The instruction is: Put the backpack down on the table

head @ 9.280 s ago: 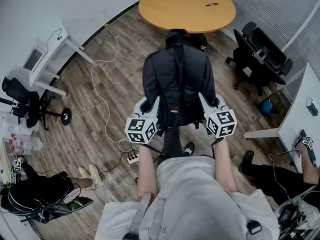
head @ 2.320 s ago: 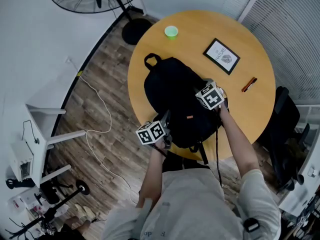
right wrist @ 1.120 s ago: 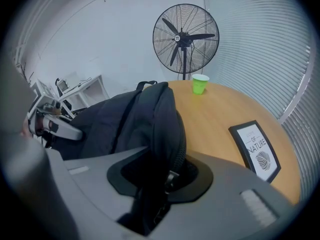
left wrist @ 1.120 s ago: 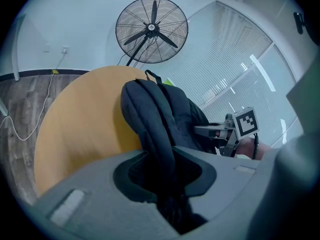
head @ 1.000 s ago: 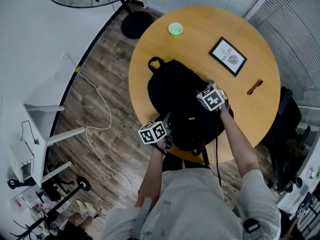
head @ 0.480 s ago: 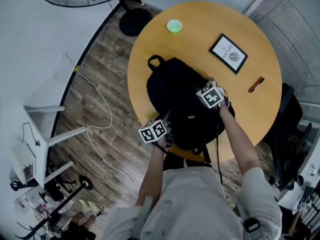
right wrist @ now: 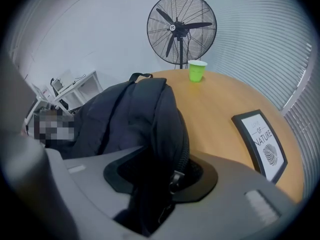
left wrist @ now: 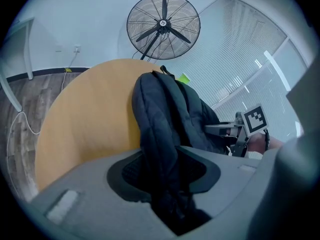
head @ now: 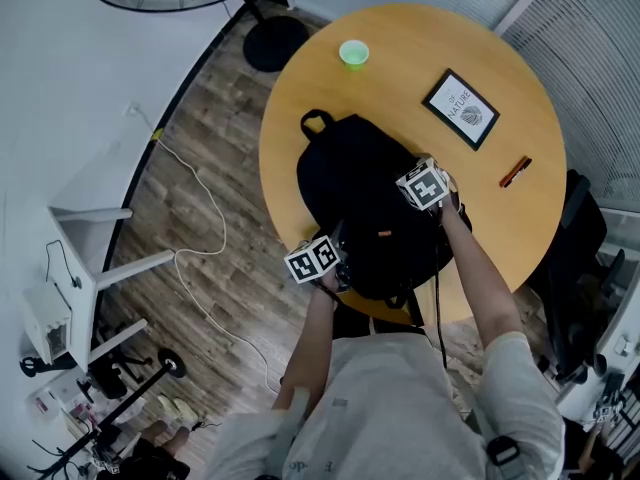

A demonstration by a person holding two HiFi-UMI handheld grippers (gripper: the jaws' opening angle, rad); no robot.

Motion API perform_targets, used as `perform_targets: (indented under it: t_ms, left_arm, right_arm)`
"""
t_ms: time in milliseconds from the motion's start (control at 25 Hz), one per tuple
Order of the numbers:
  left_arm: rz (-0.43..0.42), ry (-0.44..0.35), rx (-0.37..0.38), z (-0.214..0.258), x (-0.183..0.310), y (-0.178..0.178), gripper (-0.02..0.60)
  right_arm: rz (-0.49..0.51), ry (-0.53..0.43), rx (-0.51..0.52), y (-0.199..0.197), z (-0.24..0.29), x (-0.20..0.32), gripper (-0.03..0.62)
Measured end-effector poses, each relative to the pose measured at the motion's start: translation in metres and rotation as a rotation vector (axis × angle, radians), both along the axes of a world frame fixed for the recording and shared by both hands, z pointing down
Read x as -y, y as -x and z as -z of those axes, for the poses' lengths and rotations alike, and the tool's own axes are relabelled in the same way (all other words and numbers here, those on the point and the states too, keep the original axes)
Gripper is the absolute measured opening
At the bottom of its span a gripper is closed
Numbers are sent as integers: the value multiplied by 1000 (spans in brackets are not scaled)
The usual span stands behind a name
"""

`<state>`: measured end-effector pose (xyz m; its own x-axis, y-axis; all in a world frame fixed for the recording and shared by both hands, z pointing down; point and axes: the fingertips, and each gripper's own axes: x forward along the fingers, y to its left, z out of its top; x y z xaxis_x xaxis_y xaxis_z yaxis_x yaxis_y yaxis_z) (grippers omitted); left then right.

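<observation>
Black fabric: the backpack (head: 365, 203) lies flat on the round wooden table (head: 500, 228). In the head view it covers the 7 to 8 o'clock part of the top. Its carry loop points toward 11 o'clock and its lower end reaches the table edge at 6 o'clock, nearest the person.

Left gripper (left wrist: 170, 184): at the pack's 7 o'clock corner. Jaws are opening. A fold of the pack's side still stands between them, but dark pad face shows on both sides of the fold, so the pads are not pressing it.

Right gripper (right wrist: 160, 184): at the pack's 3 o'clock side. Jaws are also opening. The zippered rim of the pack, with its metal pull, runs between them, and the pads stand clear of it on either side.

Other items on the table, head view, all well apart from the pack:
- green cup (head: 352, 53) at 11 o'clock, upright
- framed print (head: 461, 109) at 1 to 2 o'clock, lying flat
- small orange-brown stick-shaped item (head: 515, 172) at 3 o'clock, too small to identify

A standing fan (left wrist: 163, 26) is on the floor beyond the table's 11 o'clock edge.
</observation>
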<state>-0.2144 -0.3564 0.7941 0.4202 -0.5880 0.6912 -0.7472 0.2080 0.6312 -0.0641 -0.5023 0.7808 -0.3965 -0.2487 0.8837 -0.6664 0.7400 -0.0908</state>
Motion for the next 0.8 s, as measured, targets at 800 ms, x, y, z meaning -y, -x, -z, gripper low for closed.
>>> perform_targets:
  t_ms: [800]
  left_arm:
    - [-27,-51,114,16,-8,18,233]
  right_arm:
    - [-146,-70,-7,-43,33,-11,252]
